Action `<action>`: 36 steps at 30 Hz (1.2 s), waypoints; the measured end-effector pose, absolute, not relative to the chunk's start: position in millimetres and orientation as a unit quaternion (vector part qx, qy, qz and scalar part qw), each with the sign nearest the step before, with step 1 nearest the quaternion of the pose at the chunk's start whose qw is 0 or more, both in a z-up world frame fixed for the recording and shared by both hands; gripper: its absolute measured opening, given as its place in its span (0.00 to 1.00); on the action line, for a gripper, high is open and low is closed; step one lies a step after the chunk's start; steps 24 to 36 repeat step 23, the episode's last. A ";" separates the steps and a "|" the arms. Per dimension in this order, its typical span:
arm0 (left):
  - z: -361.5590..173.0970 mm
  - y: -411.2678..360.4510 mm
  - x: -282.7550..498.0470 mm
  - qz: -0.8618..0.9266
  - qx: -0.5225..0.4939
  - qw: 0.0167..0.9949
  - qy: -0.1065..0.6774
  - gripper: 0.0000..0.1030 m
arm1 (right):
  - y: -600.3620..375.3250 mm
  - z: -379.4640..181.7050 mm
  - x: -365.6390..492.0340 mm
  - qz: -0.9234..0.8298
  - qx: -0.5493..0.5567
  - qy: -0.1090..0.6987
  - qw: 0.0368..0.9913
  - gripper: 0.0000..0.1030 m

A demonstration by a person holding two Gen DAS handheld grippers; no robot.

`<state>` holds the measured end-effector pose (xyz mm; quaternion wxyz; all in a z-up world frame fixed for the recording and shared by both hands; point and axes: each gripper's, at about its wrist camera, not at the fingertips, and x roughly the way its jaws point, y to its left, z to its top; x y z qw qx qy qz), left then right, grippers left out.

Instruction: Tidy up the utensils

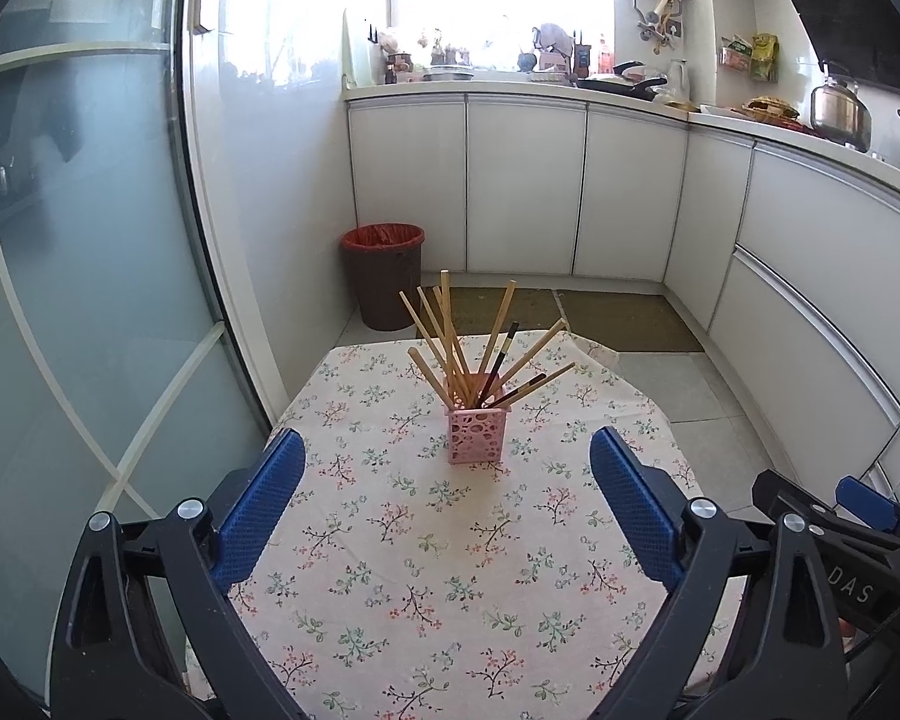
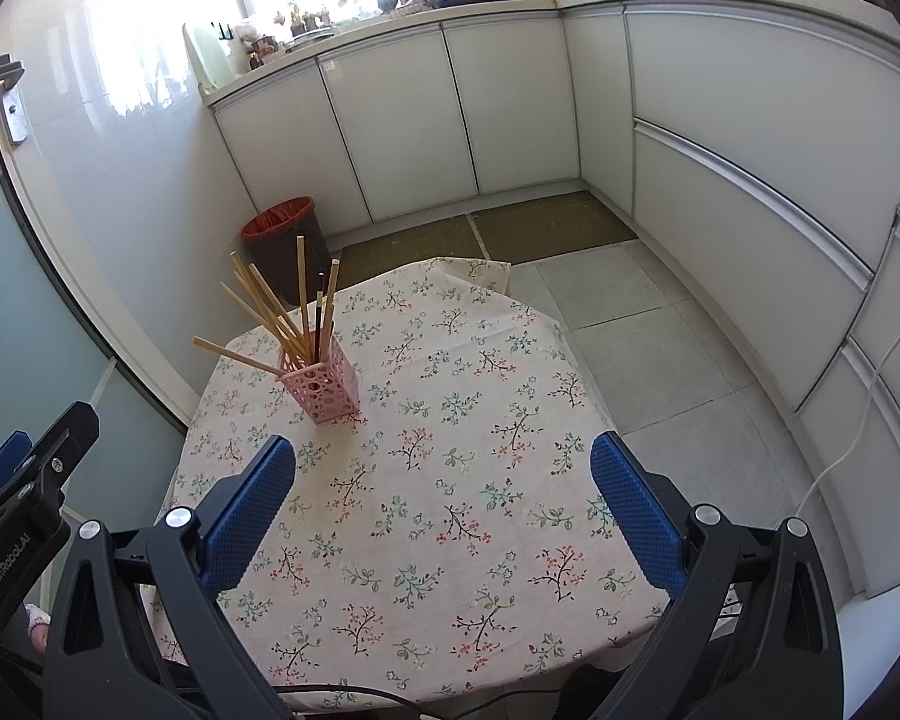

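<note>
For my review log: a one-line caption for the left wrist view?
Open left gripper facing pink holder of chopsticks on floral tablecloth.

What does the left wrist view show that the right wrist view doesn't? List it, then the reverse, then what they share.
Only the left wrist view shows the kettle on the counter, the packets hanging on the wall, and the right gripper at its edge.

Only the right wrist view shows the door handle, the white cable along the cabinets, and the left gripper at its edge.

Both show the pink holder upright on the flowered tablecloth, chopsticks fanned out inside it, the bin, and open, empty jaws.
</note>
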<state>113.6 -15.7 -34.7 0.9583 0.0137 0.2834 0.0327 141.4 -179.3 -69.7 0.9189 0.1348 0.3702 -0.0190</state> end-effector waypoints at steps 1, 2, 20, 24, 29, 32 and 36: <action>-34.0 -15.8 113.0 0.031 0.013 0.959 0.281 0.88 | -178.8 -70.0 141.6 -0.019 0.136 0.370 0.919 0.93; -33.5 -15.7 112.1 0.028 0.013 0.960 0.278 0.87 | -178.7 -70.1 141.0 -0.019 0.137 0.370 0.919 0.93; -30.4 -19.2 115.2 0.020 0.012 0.957 0.290 0.93 | -184.4 -66.1 141.4 -0.019 0.144 0.365 0.919 0.93; -31.9 -19.6 116.2 0.022 0.011 0.955 0.295 0.93 | -184.3 -66.0 141.1 -0.019 0.145 0.364 0.920 0.93; -31.9 -19.6 116.2 0.022 0.011 0.955 0.295 0.93 | -184.3 -66.0 141.1 -0.019 0.145 0.364 0.920 0.93; -31.9 -19.6 116.2 0.022 0.011 0.955 0.295 0.93 | -184.3 -66.0 141.1 -0.019 0.145 0.364 0.920 0.93; -31.9 -19.6 116.2 0.022 0.011 0.955 0.295 0.93 | -184.3 -66.0 141.1 -0.019 0.145 0.364 0.920 0.93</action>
